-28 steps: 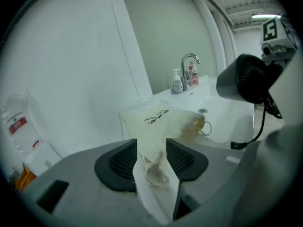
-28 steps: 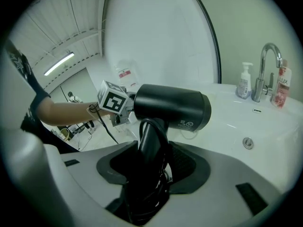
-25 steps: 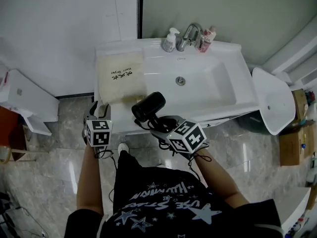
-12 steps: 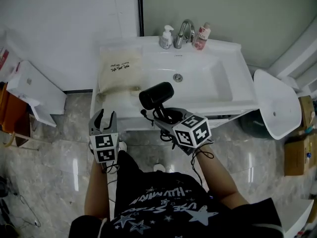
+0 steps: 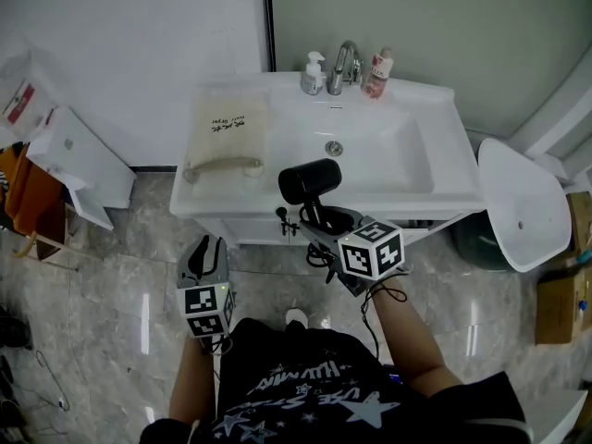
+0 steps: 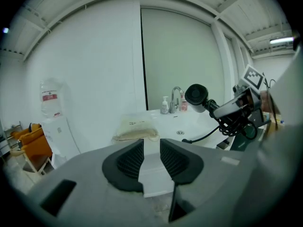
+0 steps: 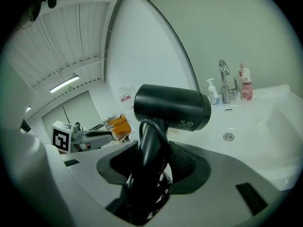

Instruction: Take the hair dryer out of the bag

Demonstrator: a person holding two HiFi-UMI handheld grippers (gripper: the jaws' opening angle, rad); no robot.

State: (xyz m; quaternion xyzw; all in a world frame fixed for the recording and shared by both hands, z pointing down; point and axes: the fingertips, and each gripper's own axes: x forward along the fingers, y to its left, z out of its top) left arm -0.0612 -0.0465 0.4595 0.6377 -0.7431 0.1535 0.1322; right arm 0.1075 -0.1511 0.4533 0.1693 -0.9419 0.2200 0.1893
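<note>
A black hair dryer (image 5: pixel 310 181) hangs over the front edge of the white vanity (image 5: pixel 442 192), clear of the bag. My right gripper (image 5: pixel 324 222) is shut on its handle, and the cord bunches under the jaws. The right gripper view shows the hair dryer (image 7: pixel 173 106) upright between the pads of my right gripper (image 7: pixel 158 162). The cream cloth bag (image 5: pixel 227 132) lies flat on the vanity's left end and also shows in the left gripper view as a pale bag (image 6: pixel 137 126). My left gripper (image 5: pixel 205 262) sits low over the floor, back from the vanity. Its jaws (image 6: pixel 151 148) are closing with nothing between them.
The basin's drain (image 5: pixel 334 148), a tap (image 5: pixel 344 63), a soap pump (image 5: pixel 313 74) and a pink bottle (image 5: pixel 376 74) sit behind the dryer. A white toilet lid (image 5: pixel 518 206) stands at the right. At the left are a white cabinet (image 5: pixel 79 160) and orange items (image 5: pixel 23 197).
My left gripper has pulled back from the vanity edge toward my body and its jaws have narrowed. The right gripper has drawn the hair dryer slightly back and to the right.
</note>
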